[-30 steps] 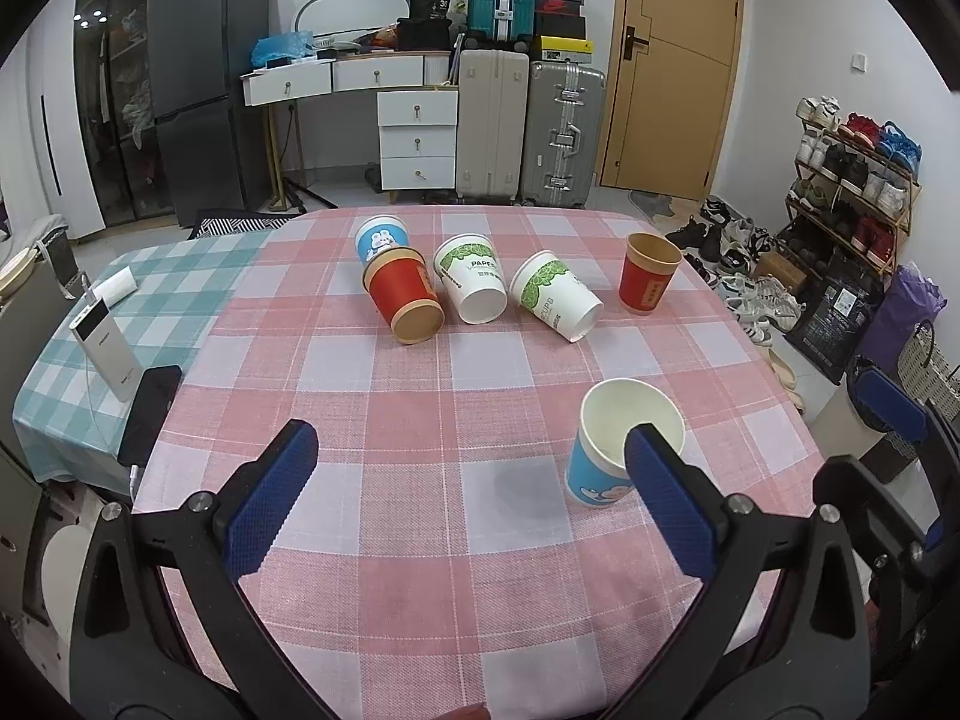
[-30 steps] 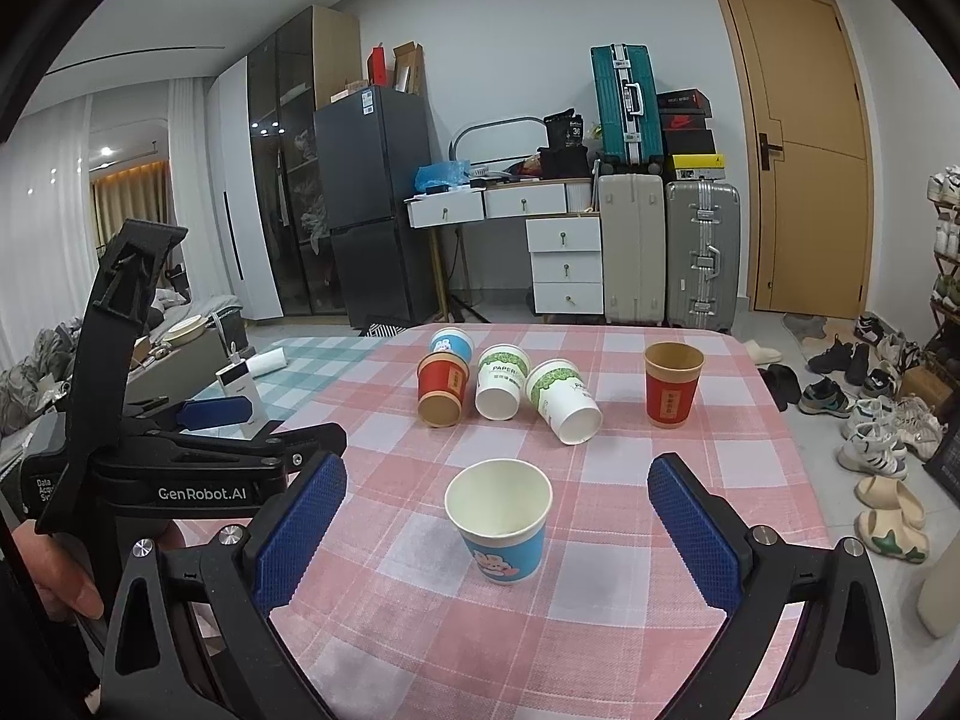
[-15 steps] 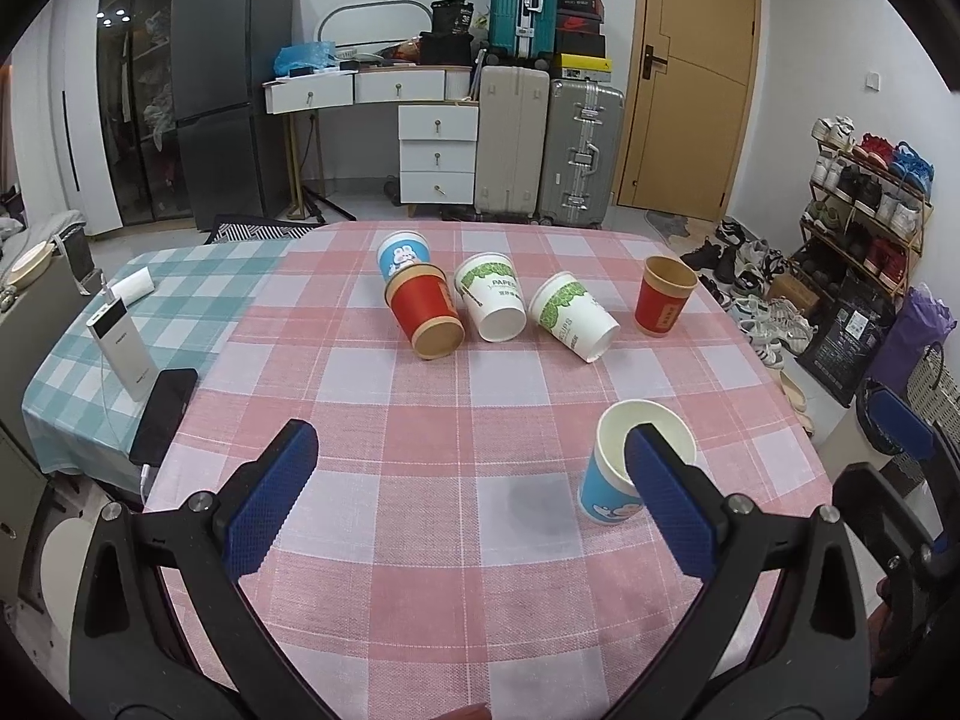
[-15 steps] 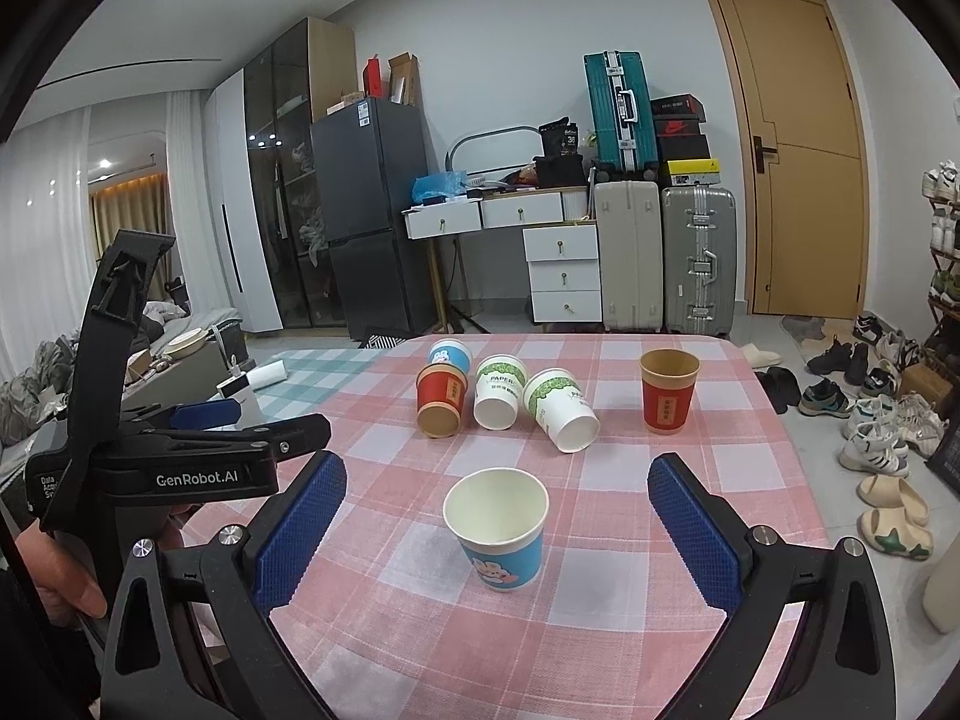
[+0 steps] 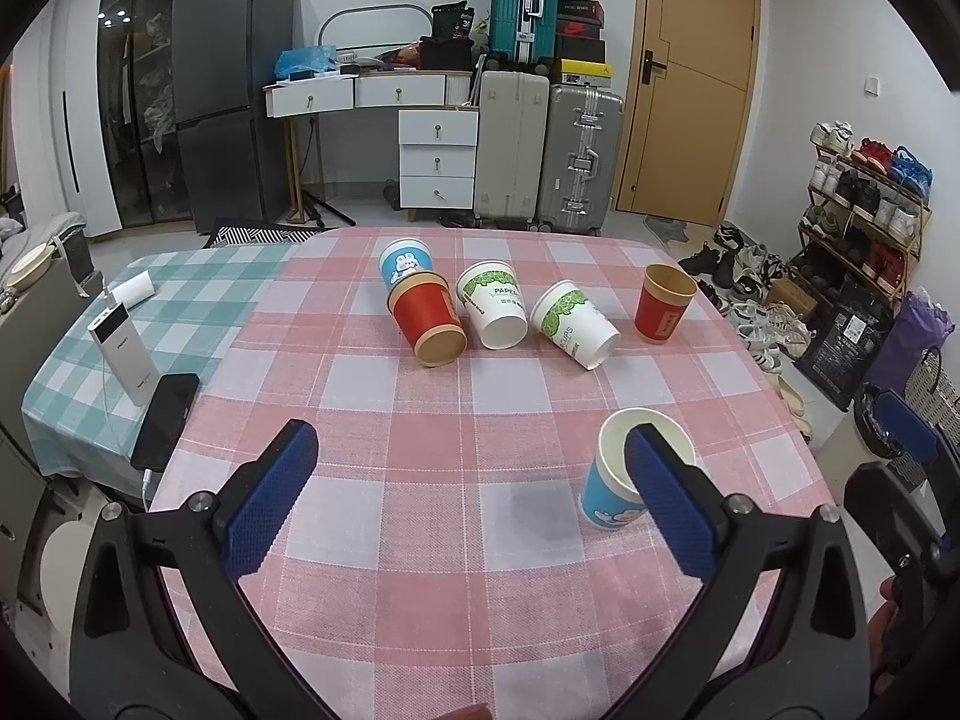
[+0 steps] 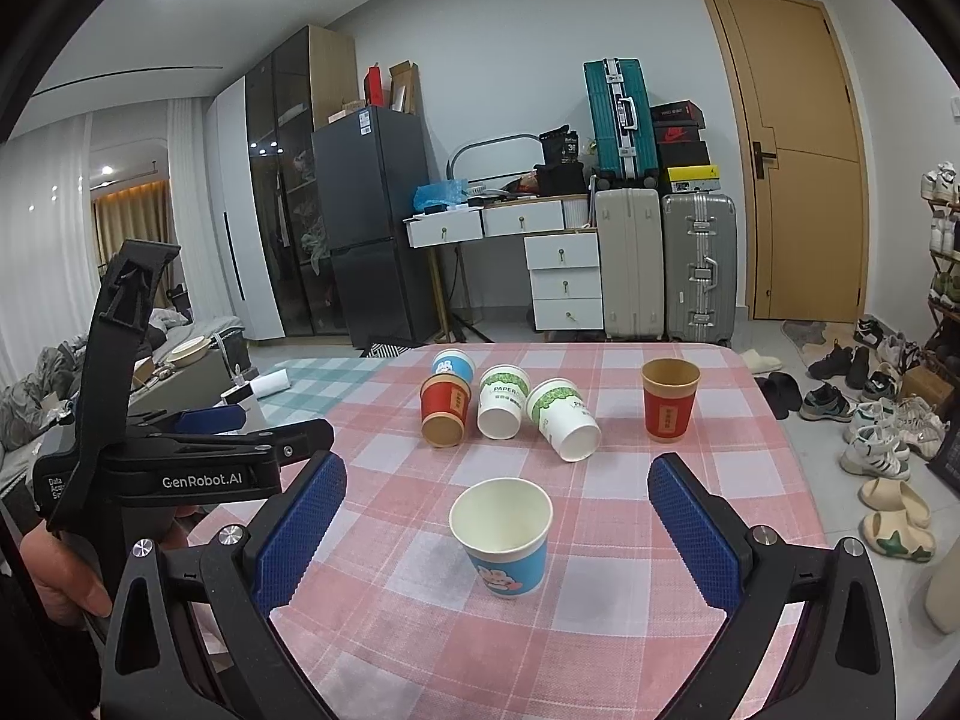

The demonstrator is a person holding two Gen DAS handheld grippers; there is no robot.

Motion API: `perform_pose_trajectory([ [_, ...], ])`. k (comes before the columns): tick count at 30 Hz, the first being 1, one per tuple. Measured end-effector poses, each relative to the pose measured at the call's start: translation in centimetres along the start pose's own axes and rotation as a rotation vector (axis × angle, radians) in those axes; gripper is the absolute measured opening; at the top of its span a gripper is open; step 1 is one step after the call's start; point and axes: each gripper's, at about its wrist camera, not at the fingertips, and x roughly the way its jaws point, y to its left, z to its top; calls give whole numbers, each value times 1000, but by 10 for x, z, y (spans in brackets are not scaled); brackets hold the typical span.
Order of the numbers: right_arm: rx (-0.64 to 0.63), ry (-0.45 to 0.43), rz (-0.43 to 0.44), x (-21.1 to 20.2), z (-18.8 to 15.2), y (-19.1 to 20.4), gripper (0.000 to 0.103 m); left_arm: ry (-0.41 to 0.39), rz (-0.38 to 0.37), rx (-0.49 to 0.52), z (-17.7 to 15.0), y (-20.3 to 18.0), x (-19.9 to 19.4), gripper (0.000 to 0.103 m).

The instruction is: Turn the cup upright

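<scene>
The left claw (image 5: 471, 495) hung released above the near part of the worktop (image 5: 420, 408), which was covered in a pink-and-white checked cloth, its blue-padded fingers (image 5: 270, 501) spread wide and holding nothing. The right claw (image 6: 497, 525) was likewise spread wide and empty.

A blue paper cup with a cartoon print (image 6: 503, 537) stood upright, mouth up, on the cloth between the right claw's fingers but touching neither. In the left wrist view this same cup (image 5: 612, 495) sat just behind the left claw's right-hand finger, which partly covered it.

Farther back, three cups lay on their sides in a close row with their mouths facing the cameras: a red paper cup with a brown rim (image 5: 429, 327), a white paper cup with green print (image 5: 495, 312), and a second white-and-green paper cup (image 5: 576, 324). Behind the red one was a blue-and-white cartoon cup (image 5: 405, 261); I could not tell how it rested. Well apart to the right, a red paper cup with a brown inside (image 5: 665, 305) stood upright.

On the adjoining teal checked cloth (image 5: 180, 312) lay a white power bank (image 5: 123, 354) beside a black phone (image 5: 165, 411).
</scene>
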Motion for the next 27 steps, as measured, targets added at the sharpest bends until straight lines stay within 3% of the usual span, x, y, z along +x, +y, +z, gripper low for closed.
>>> perform_pose_trajectory([
  [27,6,4,-2,-2,1,-4,103,10,9,13,-1,-10,2,102],
])
